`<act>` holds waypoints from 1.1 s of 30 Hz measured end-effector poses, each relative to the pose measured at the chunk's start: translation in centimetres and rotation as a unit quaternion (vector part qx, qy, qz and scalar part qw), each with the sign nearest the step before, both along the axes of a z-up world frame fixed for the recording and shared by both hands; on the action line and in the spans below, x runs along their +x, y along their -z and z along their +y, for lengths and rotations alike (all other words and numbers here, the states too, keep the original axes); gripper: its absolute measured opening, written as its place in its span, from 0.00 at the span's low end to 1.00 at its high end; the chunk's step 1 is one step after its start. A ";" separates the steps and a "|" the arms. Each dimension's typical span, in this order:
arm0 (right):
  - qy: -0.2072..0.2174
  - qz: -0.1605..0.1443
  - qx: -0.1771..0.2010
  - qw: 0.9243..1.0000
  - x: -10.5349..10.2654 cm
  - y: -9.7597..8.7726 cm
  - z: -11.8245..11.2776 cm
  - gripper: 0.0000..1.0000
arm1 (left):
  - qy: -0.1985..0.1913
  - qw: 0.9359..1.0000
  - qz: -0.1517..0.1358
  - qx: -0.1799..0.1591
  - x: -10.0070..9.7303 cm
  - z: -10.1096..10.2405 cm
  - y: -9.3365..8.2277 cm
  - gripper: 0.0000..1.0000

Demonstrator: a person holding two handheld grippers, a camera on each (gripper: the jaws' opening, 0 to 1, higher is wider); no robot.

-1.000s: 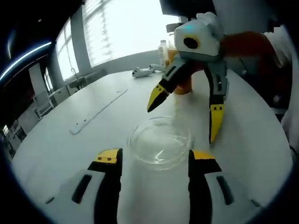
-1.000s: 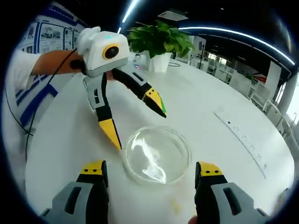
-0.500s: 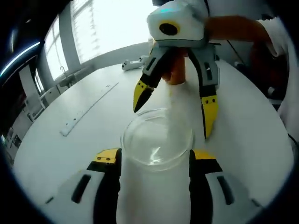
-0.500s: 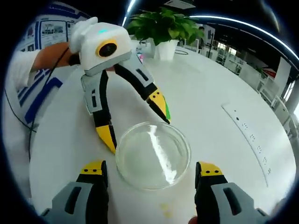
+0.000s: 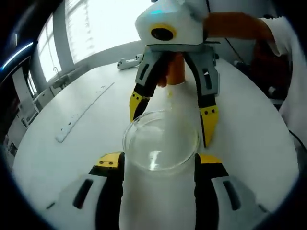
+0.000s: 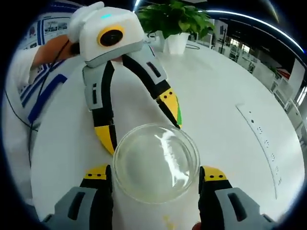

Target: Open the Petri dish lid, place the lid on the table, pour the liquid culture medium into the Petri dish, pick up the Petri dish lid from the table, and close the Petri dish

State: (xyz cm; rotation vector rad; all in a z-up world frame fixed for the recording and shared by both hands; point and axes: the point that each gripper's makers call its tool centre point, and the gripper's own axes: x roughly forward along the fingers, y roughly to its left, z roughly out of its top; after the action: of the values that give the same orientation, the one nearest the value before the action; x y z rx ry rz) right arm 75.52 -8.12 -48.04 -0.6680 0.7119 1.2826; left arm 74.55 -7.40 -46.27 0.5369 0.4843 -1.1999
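In the left gripper view, a clear Petri dish (image 5: 160, 140) with its lid on sits on the white table (image 5: 76, 158), just ahead of the left gripper (image 5: 159, 165), whose yellow-tipped jaws stand wide to either side of it without touching. The right gripper (image 5: 170, 112) reaches in from beyond the dish, jaws spread wide around its far rim; an orange-capped bottle (image 5: 175, 72) stands behind it.

In the right gripper view, the Petri dish (image 6: 156, 162) lies between the right gripper (image 6: 156, 175) and the left gripper (image 6: 139, 122), both wide apart and holding nothing. A potted plant (image 6: 175, 24) stands at the table's far side.

The dish looks light, rigid, smooth and likely slippery, perhaps brittle. The lid is best taken at opposite points of its rim, squeezed gently, with the base steadied low on its wall.
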 end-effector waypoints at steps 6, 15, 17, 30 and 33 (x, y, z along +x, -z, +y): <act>-0.002 -0.002 -0.001 1.000 0.3 -0.1 0.0 0.65 | 0.013 1.000 0.009 0.000 1.0 0.4 0.3 0.52; -0.008 0.002 -0.002 1.000 0.5 -0.1 0.0 0.65 | 0.017 0.999 0.028 -0.005 1.0 0.3 0.6 0.54; -0.010 0.003 -0.009 1.000 0.5 -0.1 -0.1 0.65 | 0.019 0.999 0.031 -0.002 1.1 0.3 0.6 0.53; -0.013 0.005 -0.025 1.000 0.8 0.1 -0.3 0.65 | 0.025 0.999 0.031 0.019 0.6 0.1 0.6 0.52; -0.016 0.004 -0.027 1.000 0.8 0.1 -0.6 0.64 | 0.028 0.999 0.028 0.020 0.7 -0.1 0.6 0.51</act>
State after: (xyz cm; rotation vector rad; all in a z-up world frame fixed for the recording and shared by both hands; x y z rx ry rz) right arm 76.34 -8.68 -48.18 -0.7203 0.7475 1.2998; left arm 75.23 -7.48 -46.87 0.5553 0.5452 -1.2631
